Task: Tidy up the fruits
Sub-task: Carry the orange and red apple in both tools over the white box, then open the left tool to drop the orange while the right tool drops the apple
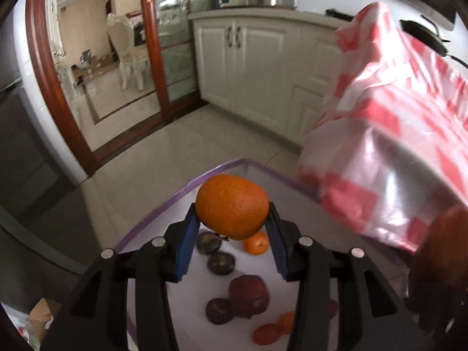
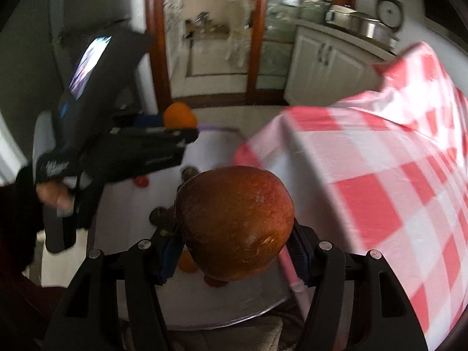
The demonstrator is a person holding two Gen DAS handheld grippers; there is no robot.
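Left gripper, blue pads clamped on an orange, held above a white tray with a purple rim; lying loose on the tray below: dark purple round fruits, a red apple, a small tangerine, orange-red pieces nearer the camera; right gripper closed around a large reddish-brown round fruit, also over the tray; red-and-white checked plastic cloth draped just right of the tray; white kitchen cabinets and a wooden-framed glass door behind; hand gripping the left tool's handle, seen blurred from the right wrist.
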